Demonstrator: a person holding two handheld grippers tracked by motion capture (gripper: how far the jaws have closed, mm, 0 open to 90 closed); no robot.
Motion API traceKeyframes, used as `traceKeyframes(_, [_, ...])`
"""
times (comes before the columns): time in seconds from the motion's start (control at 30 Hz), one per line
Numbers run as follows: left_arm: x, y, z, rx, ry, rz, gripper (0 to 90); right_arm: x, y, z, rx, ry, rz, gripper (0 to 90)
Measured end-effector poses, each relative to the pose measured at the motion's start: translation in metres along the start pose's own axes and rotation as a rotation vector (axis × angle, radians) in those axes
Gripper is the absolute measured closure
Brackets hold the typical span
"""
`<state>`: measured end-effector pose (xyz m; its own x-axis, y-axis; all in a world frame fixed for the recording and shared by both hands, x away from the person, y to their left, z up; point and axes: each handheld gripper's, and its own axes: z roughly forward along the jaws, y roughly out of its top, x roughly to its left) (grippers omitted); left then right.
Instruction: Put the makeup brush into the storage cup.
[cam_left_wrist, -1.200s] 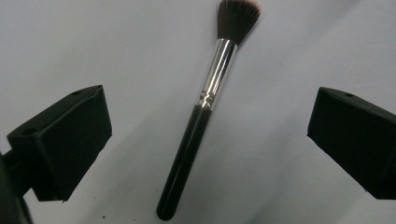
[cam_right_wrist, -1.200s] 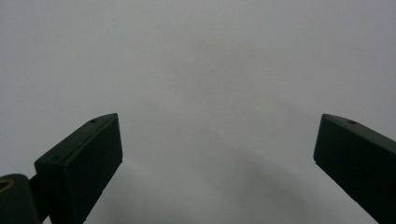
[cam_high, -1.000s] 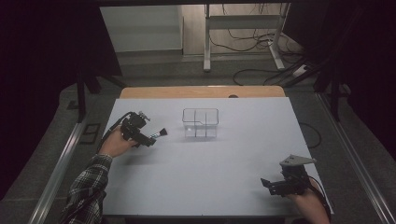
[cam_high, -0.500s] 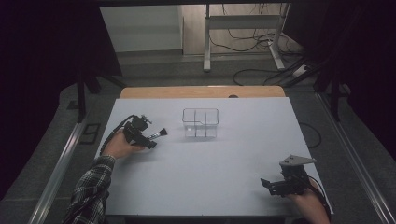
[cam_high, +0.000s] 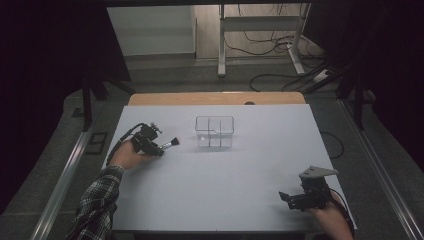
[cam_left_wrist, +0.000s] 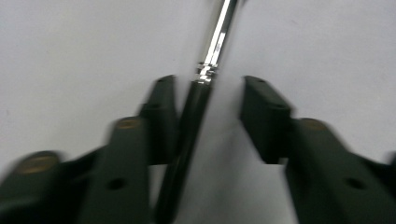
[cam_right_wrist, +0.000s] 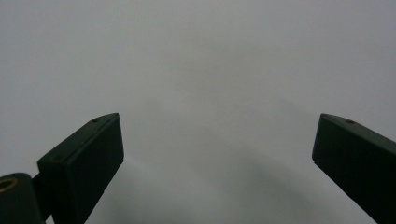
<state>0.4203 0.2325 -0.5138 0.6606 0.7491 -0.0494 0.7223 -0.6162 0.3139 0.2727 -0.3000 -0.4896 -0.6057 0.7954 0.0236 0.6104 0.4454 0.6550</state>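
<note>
Brush (cam_left_wrist: 205, 88), black-handled with a chrome ferrule, lies on the white table (cam_high: 215, 190) left of the clear divided box (cam_high: 214, 132), its handle between the jaws of the left gripper (cam_left_wrist: 208, 100). One pad touches the handle, the other stands just off it; the jaws have just been closing and are far narrower than a second ago. A sound pickup calls for squaring both pads on the handle before lifting. Right gripper (cam_right_wrist: 217, 140) rests wide open and empty at the table's near right corner, unmoved
</note>
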Motion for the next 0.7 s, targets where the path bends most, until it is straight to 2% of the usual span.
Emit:
traceKeyframes(0.07, [-0.001,0.002,0.000,0.016,-0.007,0.010,76.1,0.000,0.000,0.000,0.000,0.001,0.000,2.0])
traceKeyframes(0.1, [-0.003,0.003,-0.001,0.028,0.003,0.010,78.6,0.000,0.000,0.000,0.000,0.001,0.000,2.0])
traceKeyframes(0.23, [-0.004,0.005,0.000,0.043,0.015,0.021,79.2,0.000,0.000,0.000,0.000,0.001,-0.002,2.1])
traceKeyframes(0.33, [-0.004,0.004,-0.001,0.033,0.014,0.013,79.3,0.000,0.000,0.000,0.000,0.001,-0.001,2.2])
traceKeyframes(0.43, [-0.002,0.000,-0.001,0.003,-0.003,-0.004,79.3,0.000,0.000,0.000,0.000,0.001,-0.002,2.2])
traceKeyframes(0.47, [0.001,-0.003,-0.001,-0.019,-0.028,-0.029,79.4,0.000,0.000,0.000,0.000,0.001,-0.002,2.2])
traceKeyframes(0.5, [0.001,-0.003,-0.001,-0.019,-0.028,-0.029,79.4,0.000,0.000,0.000,0.000,0.001,-0.002,2.2])
traceKeyframes(0.57, [0.005,-0.008,-0.002,-0.045,-0.059,-0.056,79.4,0.000,0.000,0.000,0.000,0.001,-0.004,2.2])
traceKeyframes(0.7, [0.006,-0.011,-0.004,-0.065,-0.090,-0.073,79.3,0.000,0.000,0.000,0.000,0.000,-0.002,2.2])
